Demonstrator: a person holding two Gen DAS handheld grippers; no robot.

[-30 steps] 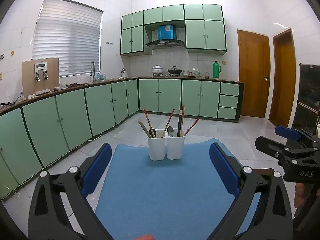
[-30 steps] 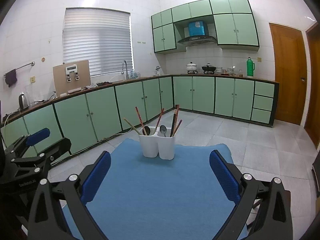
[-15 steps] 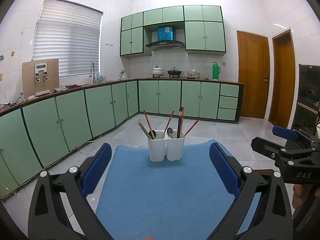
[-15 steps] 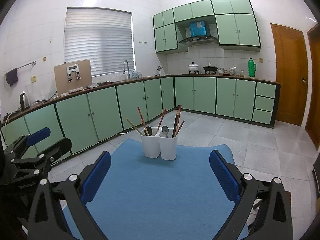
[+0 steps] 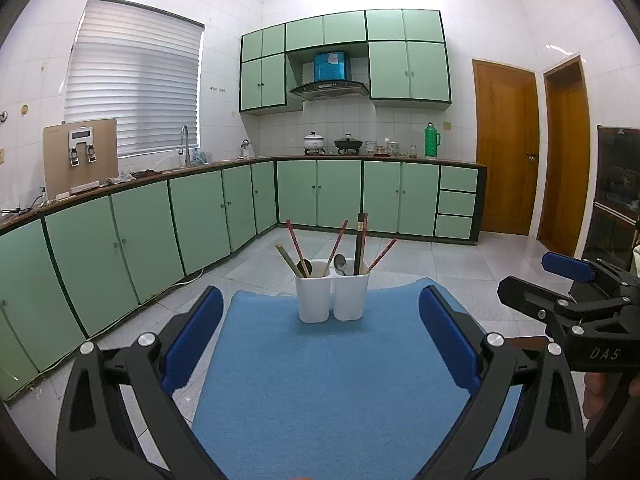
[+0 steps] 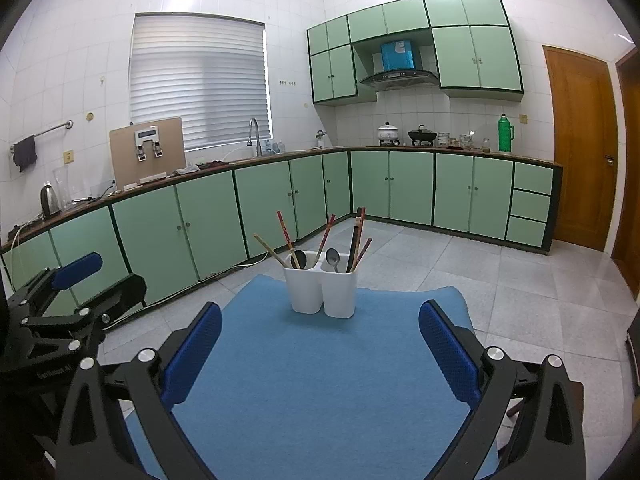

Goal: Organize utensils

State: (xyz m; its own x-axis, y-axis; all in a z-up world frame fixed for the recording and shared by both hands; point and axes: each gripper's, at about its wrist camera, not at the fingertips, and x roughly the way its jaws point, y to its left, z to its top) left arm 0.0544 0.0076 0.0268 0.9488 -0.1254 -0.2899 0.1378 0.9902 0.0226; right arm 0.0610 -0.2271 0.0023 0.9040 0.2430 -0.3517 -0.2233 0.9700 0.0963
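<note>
Your left gripper (image 5: 320, 340) and right gripper (image 6: 320, 344) hover over the blue mat (image 5: 320, 380), jaws spread wide, gripping nothing; the mat's near edge is cut off. At 12 o'clock, near the mat's far edge, stands the white two-compartment holder (image 5: 332, 296), carrying two spoons (image 5: 340, 264) and about six chopsticks (image 5: 295, 242), their lower ends hidden inside.

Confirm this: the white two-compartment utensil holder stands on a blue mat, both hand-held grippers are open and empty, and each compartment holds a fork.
Not quite: no forks. The right wrist view shows a spoon in each compartment of the utensil holder among the chopsticks. The rest holds: it stands on the blue mat, and the left hand-held gripper and right hand-held gripper are open and empty.
</note>
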